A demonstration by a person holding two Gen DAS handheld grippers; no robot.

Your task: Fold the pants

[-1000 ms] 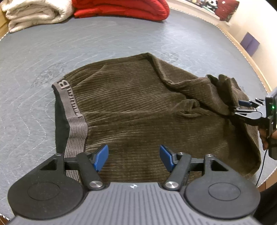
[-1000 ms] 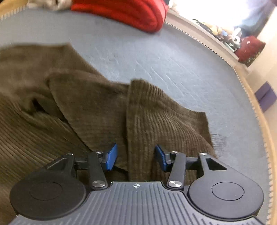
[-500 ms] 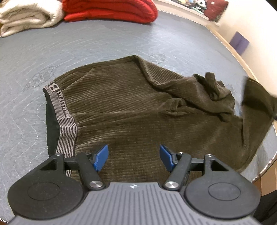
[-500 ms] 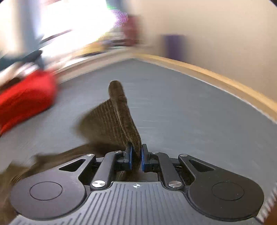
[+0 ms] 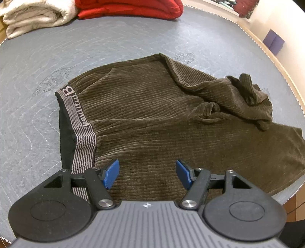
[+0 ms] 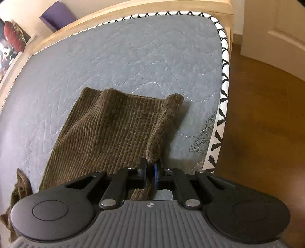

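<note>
Right gripper [image 6: 150,167] jaws clamped on pants [image 6: 114,133] leg, left gripper [image 5: 147,172] jaws spread, grey quilted mattress [image 5: 114,42], wood floor [image 6: 266,124]

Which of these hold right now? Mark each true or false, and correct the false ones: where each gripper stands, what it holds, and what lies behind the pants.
1. The right gripper is shut on a leg of the brown corduroy pants. True.
2. The left gripper clamps the striped waistband. False: its jaws stand open above the pants, holding nothing.
3. A red folded blanket lies at the far edge of the grey quilted mat. True.
4. The held leg hangs over the wooden floor. False: it lies stretched on the mat.
5. A cream folded blanket lies beside the red one. True.
</note>
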